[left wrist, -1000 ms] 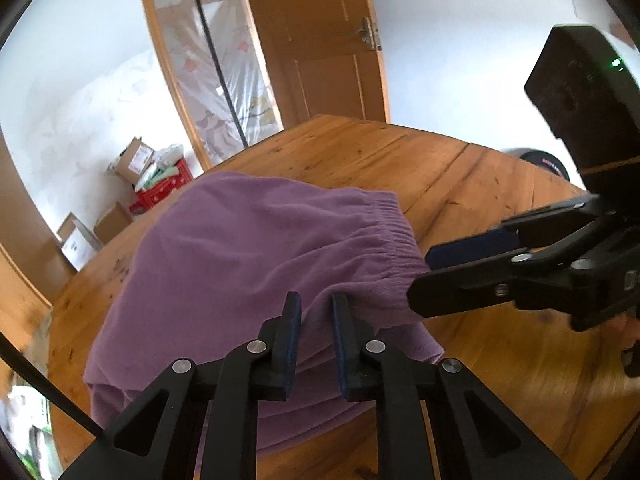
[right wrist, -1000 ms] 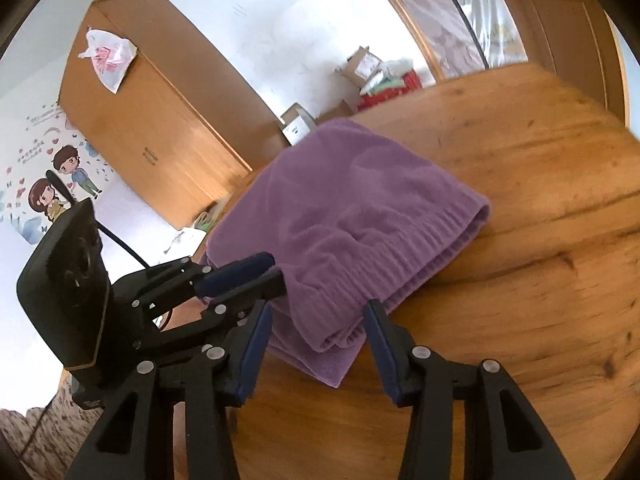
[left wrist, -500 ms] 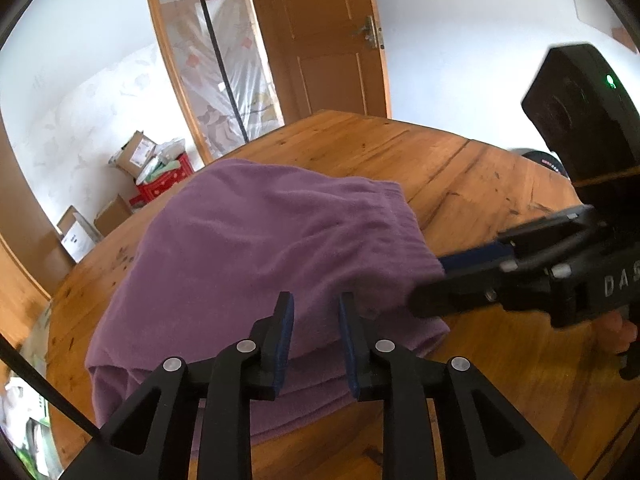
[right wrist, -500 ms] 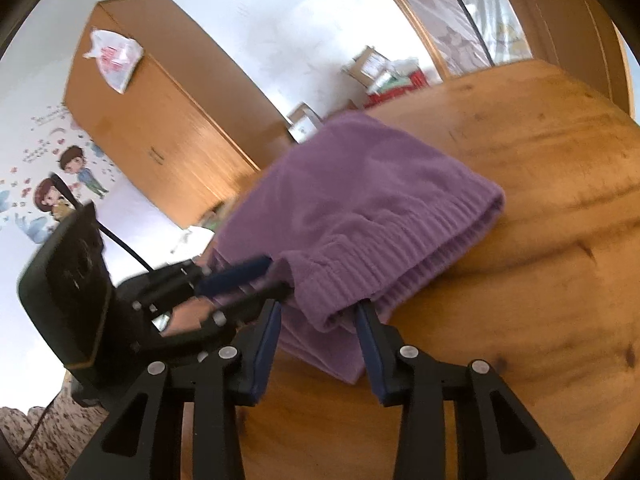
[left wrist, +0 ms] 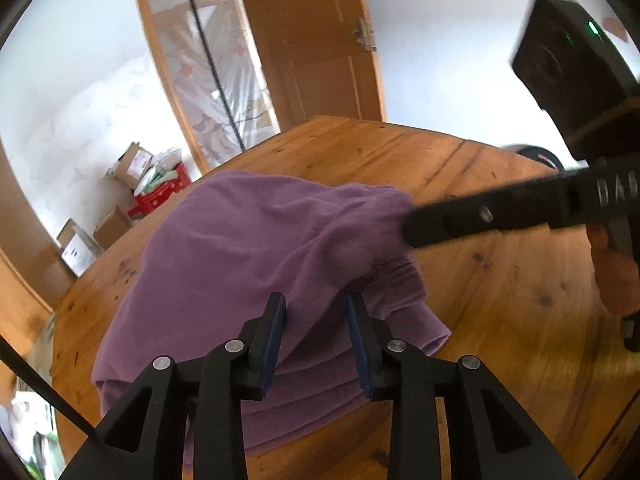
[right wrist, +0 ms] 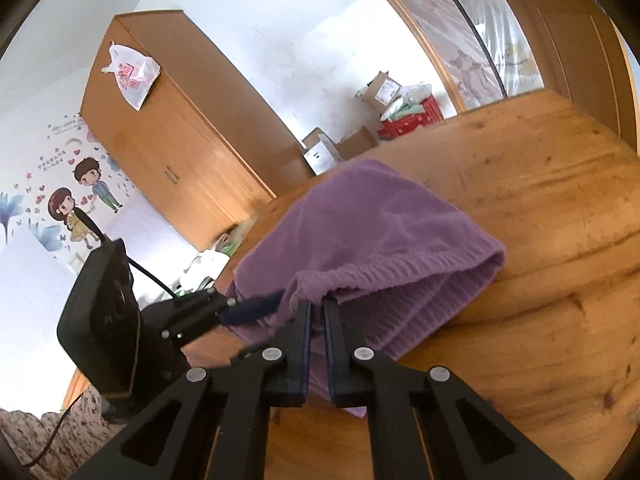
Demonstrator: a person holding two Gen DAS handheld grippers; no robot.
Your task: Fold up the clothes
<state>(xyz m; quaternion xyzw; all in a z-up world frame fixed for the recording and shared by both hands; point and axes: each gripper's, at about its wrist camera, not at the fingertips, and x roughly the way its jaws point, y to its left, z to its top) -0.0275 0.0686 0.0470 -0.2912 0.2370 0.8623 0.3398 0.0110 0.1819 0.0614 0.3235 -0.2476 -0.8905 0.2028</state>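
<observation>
A folded purple garment (left wrist: pixel 248 248) with an elastic waistband lies on the round wooden table (left wrist: pixel 500 280). My right gripper (right wrist: pixel 316 306) is shut on the near waistband corner of the garment (right wrist: pixel 384 224) and holds it raised off the layers beneath. In the left wrist view the right gripper (left wrist: pixel 408 232) reaches in from the right and bunches the cloth. My left gripper (left wrist: pixel 316 320) sits over the garment's near edge, its jaws opening. A ridge of cloth rises between the pads, which stand apart from it. The right wrist view shows the left gripper (right wrist: pixel 264 306) at the garment's left edge.
The bare table (right wrist: pixel 540 280) stretches to the right of and beyond the garment. A hand (left wrist: pixel 612 276) holds the right gripper's handle. Cardboard boxes and a red crate (left wrist: pixel 160 188) stand on the floor beyond the table. A wooden wardrobe (right wrist: pixel 180 152) and a door (left wrist: pixel 320 40) line the walls.
My right gripper's jaws closed onto the waistband corner and pulled it up. The left gripper's jaws widened while the hand stayed put.
</observation>
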